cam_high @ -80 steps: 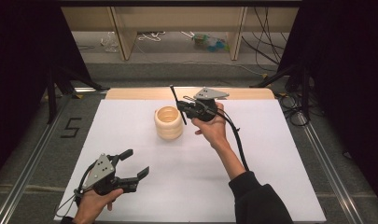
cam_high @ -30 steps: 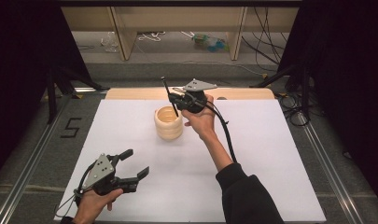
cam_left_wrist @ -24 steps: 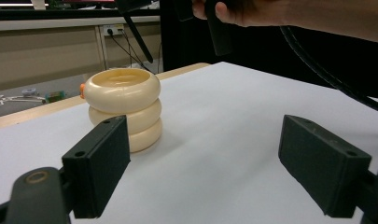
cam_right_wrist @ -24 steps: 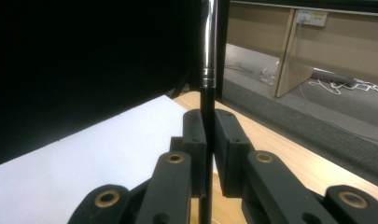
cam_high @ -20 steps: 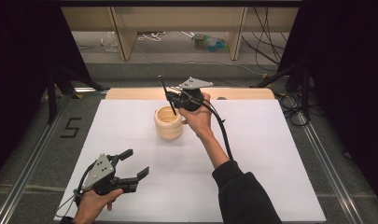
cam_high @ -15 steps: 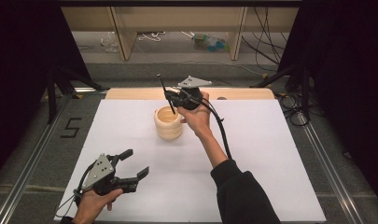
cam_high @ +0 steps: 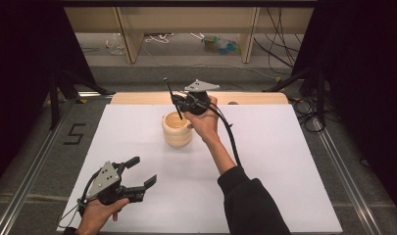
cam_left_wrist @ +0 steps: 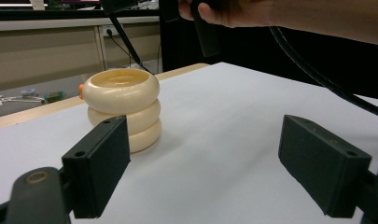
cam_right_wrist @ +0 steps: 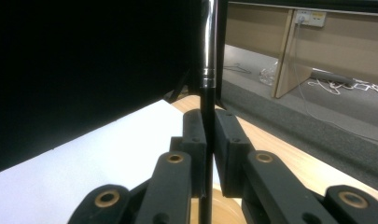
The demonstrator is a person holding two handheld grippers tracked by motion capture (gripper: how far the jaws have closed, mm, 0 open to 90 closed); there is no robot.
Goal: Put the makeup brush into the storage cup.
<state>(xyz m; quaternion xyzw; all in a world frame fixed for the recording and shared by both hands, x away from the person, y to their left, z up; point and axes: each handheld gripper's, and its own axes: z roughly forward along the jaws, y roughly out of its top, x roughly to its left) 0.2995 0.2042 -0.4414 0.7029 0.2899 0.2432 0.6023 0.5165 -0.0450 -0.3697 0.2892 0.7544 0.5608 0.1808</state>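
Slim black rod (cam_right_wrist: 208, 93) clamped upright between the right gripper (cam_high: 182, 104) jaws, lower end over the cream ribbed holder (cam_high: 177, 129) at the worktop's (cam_high: 284, 161) far middle; tip hidden inside. Left gripper (cam_high: 137, 178) near left, jaws released, holding nothing
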